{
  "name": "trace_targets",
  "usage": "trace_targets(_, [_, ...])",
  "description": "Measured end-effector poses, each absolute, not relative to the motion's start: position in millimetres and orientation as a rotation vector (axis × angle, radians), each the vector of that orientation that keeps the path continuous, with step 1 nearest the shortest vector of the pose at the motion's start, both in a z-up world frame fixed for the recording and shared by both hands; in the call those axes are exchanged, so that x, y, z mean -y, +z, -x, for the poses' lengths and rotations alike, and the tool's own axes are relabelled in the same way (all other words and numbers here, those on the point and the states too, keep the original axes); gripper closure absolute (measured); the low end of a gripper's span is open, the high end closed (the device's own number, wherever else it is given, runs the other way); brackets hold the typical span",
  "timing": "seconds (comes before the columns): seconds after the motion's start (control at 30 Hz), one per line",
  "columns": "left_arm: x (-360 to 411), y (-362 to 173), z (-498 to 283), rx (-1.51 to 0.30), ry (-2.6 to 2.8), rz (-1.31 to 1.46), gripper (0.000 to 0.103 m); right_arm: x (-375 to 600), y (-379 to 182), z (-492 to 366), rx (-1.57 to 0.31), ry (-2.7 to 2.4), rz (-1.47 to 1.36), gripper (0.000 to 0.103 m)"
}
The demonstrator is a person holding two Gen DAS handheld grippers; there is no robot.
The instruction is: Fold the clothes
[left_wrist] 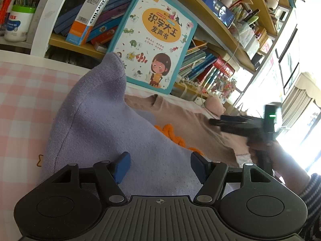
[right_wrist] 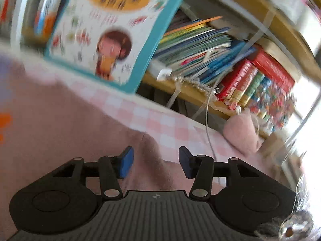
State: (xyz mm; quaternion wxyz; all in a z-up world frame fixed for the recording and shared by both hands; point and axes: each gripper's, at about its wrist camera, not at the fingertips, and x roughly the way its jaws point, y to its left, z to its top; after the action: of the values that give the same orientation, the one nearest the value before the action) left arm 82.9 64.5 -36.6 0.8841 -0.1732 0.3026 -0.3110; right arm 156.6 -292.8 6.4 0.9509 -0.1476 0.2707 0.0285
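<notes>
A lavender knit garment [left_wrist: 104, 120] lies on the pink checked tablecloth [left_wrist: 22, 100], with one part bunched up into a peak. Under and beside it lies a dusty pink sweater [left_wrist: 192, 120] with orange yarn lettering [left_wrist: 172, 134]. My left gripper [left_wrist: 159, 166] is open just above the lavender garment, holding nothing. My right gripper [right_wrist: 155, 163] is open over the edge of the pink sweater [right_wrist: 70, 124], holding nothing. It also shows in the left wrist view [left_wrist: 224, 120], hovering above the sweater's right side. The right wrist view is blurred.
A teal-edged children's book [left_wrist: 154, 38] leans against a wooden bookshelf [left_wrist: 216, 20] crammed with books behind the table. A white cable [right_wrist: 208, 120] hangs to the table. A pink plush [right_wrist: 242, 132] sits at the back right. A phone [left_wrist: 218, 10] stands on a shelf.
</notes>
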Motion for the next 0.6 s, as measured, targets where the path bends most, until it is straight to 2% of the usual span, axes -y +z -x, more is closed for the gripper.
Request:
trace_targets(0.13, [-65, -37, -83, -0.630, -0.651, 0.361, 0.034, 311, 15, -116, -0.540, 0.124, 0.083, 0.056])
trace_targets(0.3, [-60, -34, -79, -0.629, -0.635, 0.326, 0.033, 321, 0, -78, -0.575, 0.218, -0.046, 0.056])
trace_targets(0.6, [21, -1, -16, -0.551, -0.778, -0.055, 0.033, 328, -17, -59, -0.618, 0.248, -0.113, 0.059])
